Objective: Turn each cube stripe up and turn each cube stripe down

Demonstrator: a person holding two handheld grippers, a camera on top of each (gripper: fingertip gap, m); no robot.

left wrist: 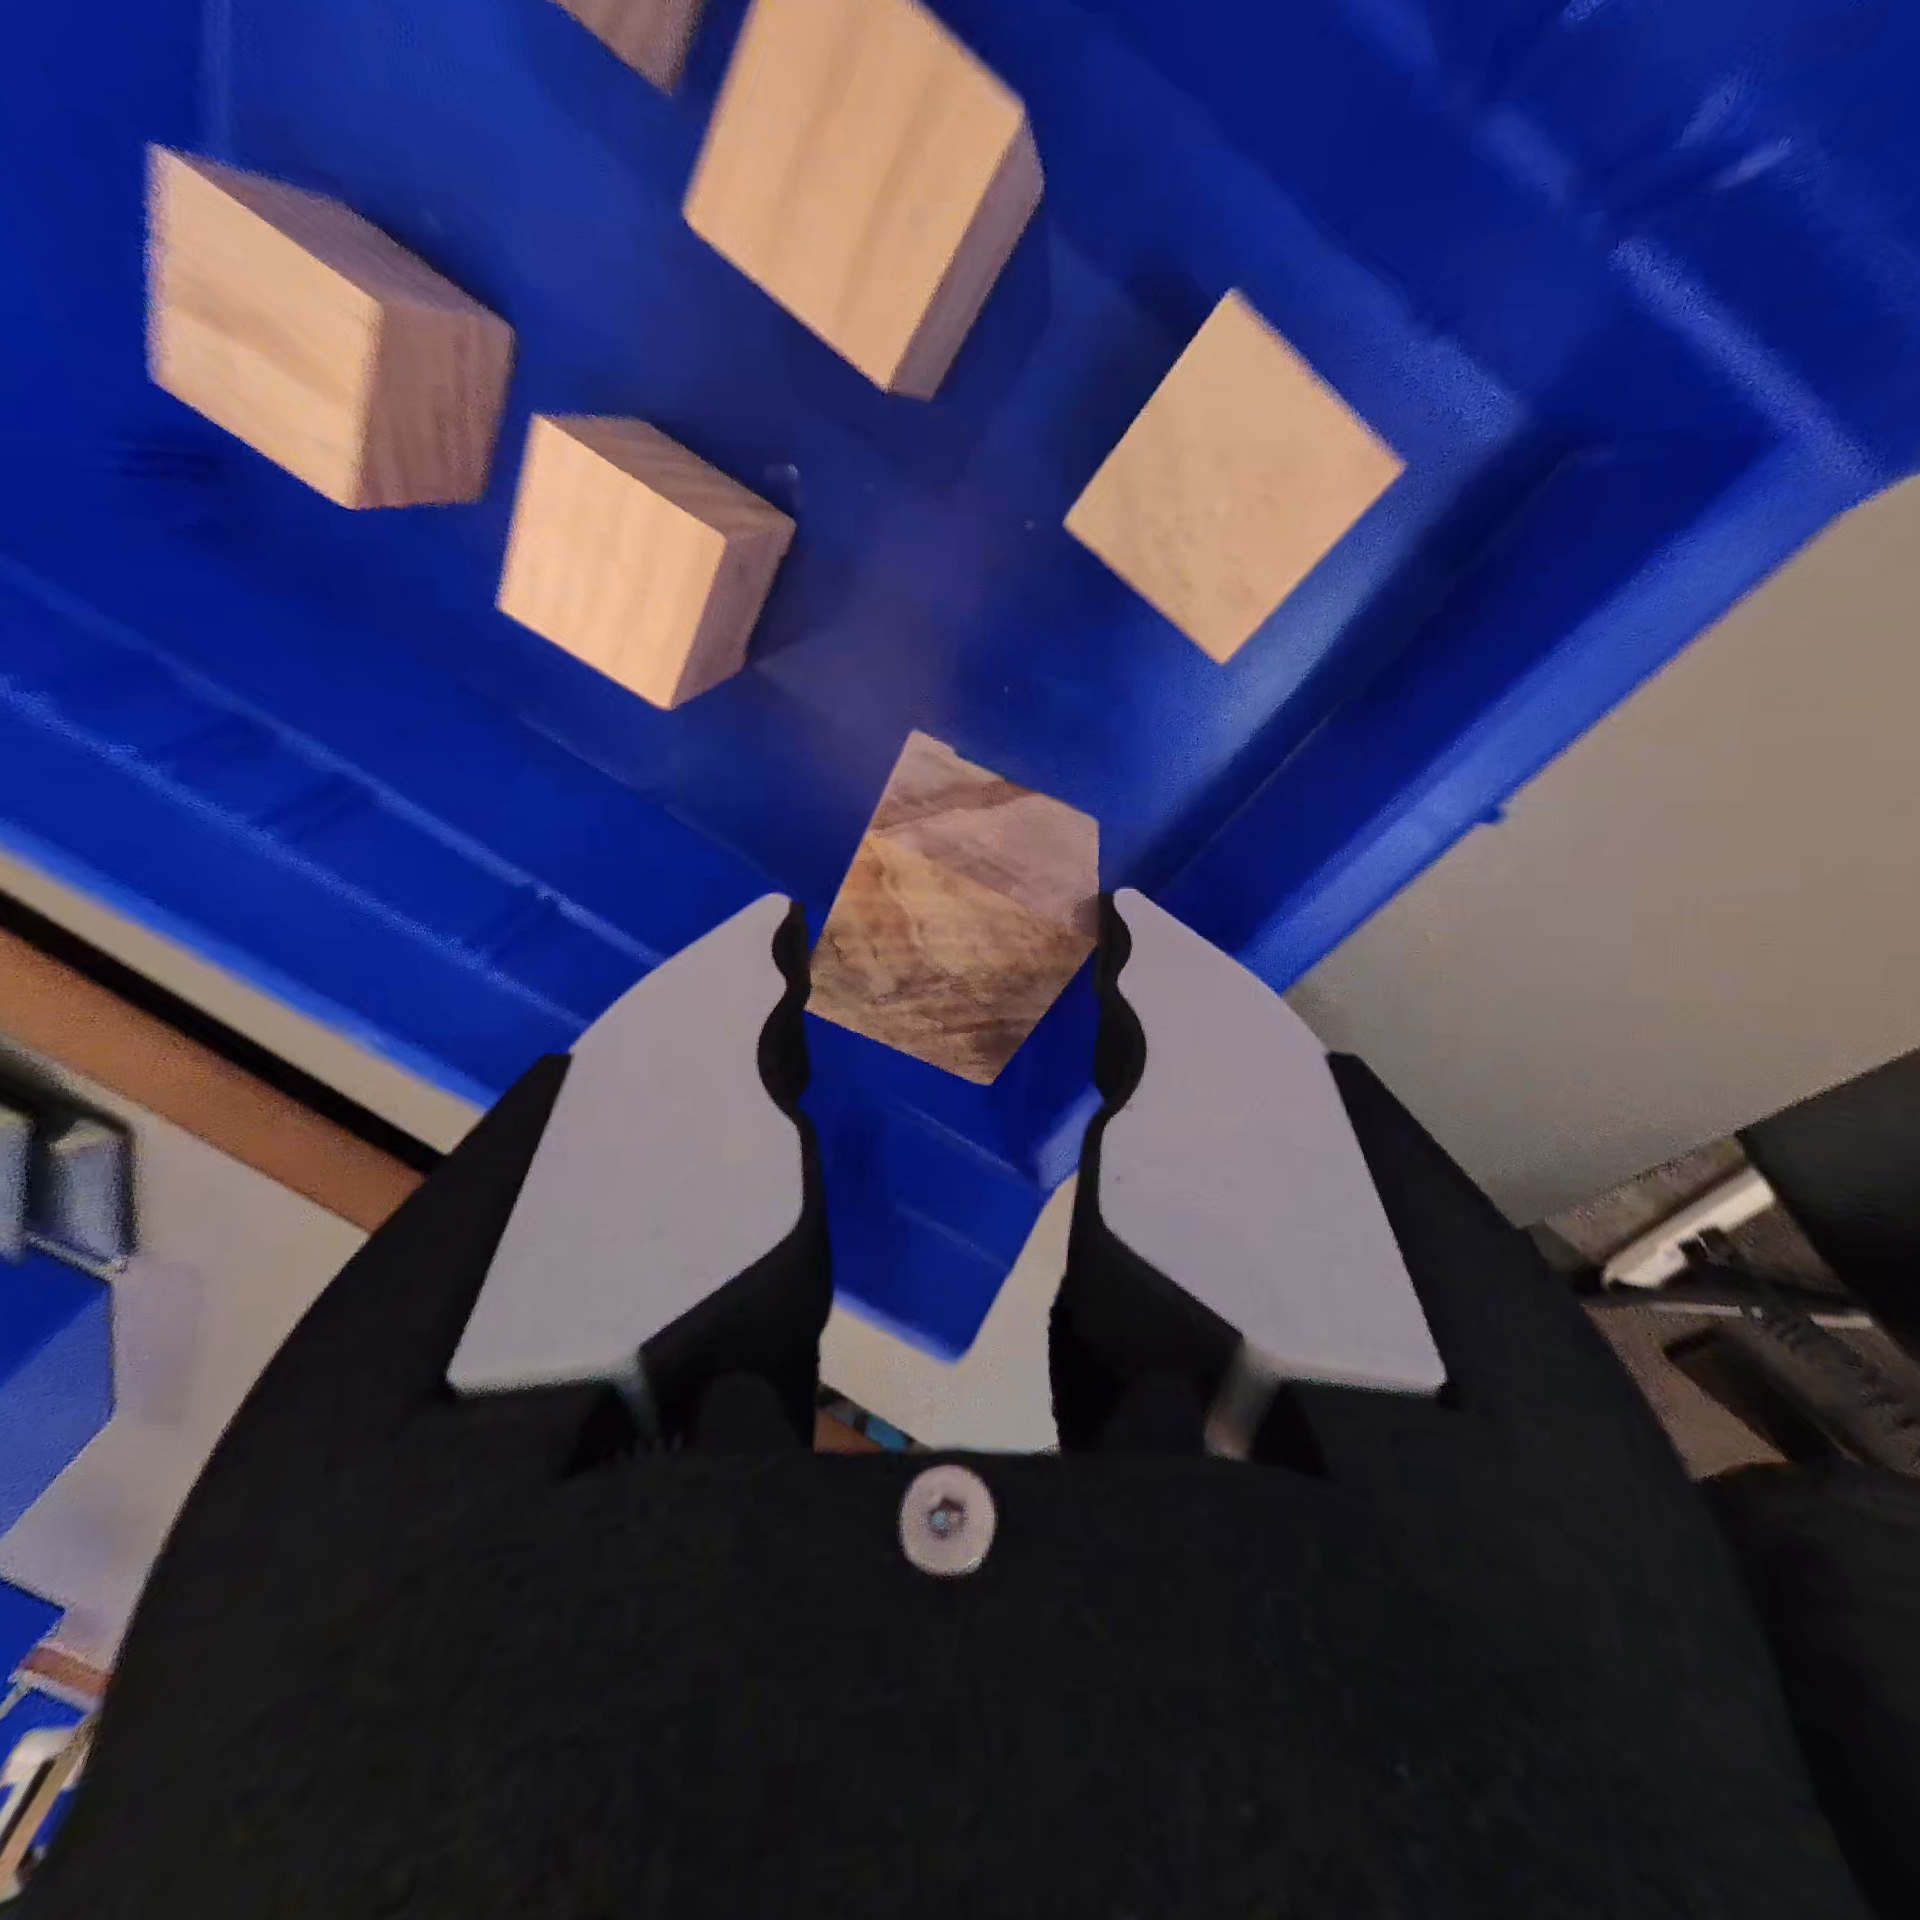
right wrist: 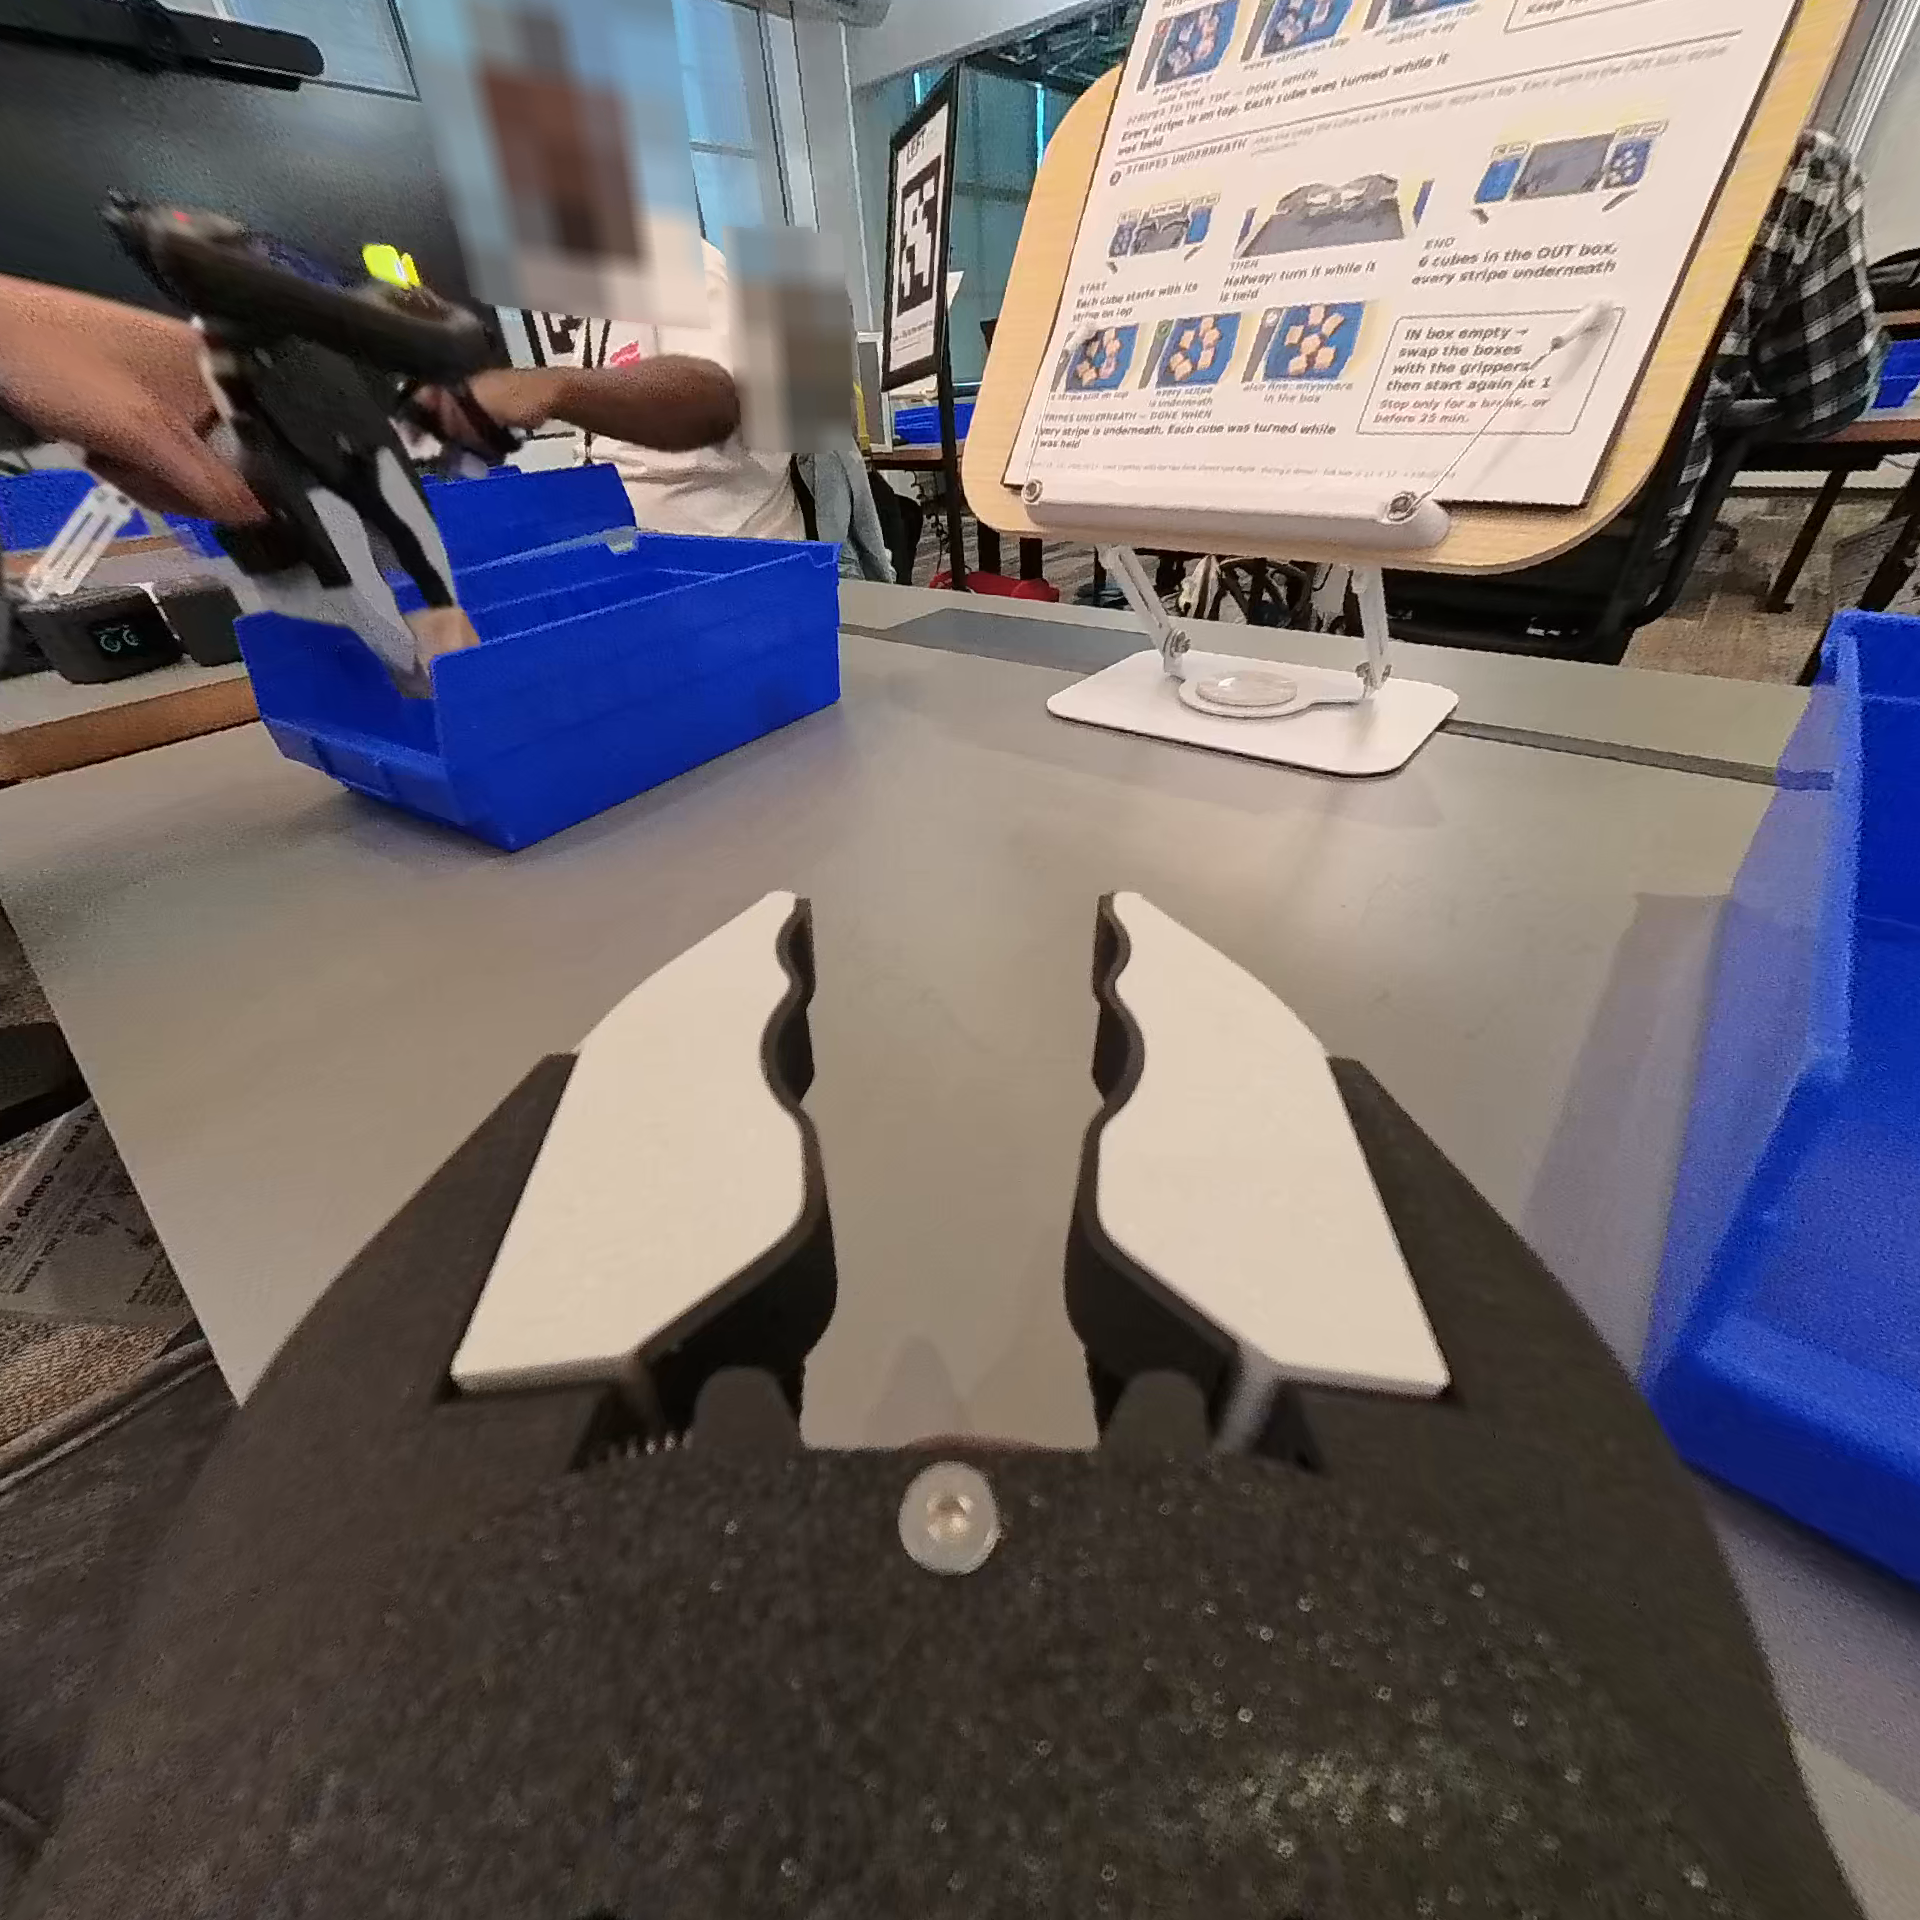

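Step in hand, as judged: a cube is being approached for pickup from the left blue bin [left wrist: 312, 790]; no stripe is visible on any cube face, so it cannot be told which half of the task is running. In the left wrist view five more pale wooden cubes are seen on the bin floor, the nearest of them [left wrist: 639, 556] up and to the left of the fingertips. The left gripper [left wrist: 951, 925] is held over the near corner of this bin with its jaws spread. The target cube [left wrist: 956, 914], darker and blurred, is seen between the fingertips, corner-on; whether it is touched by either pad cannot be told, and a sliver of gap seems to show on each side. The next move is judged to call for squaring the jaws to two flat faces before closing, since a corner-on pinch may slip, then a lift and a turn of the cube. Further right, the right gripper [right wrist: 951, 925] is held low over the bare grey table [right wrist: 935, 790], jaws spread and empty, with a second blue bin [right wrist: 1808, 1195] just to its right.
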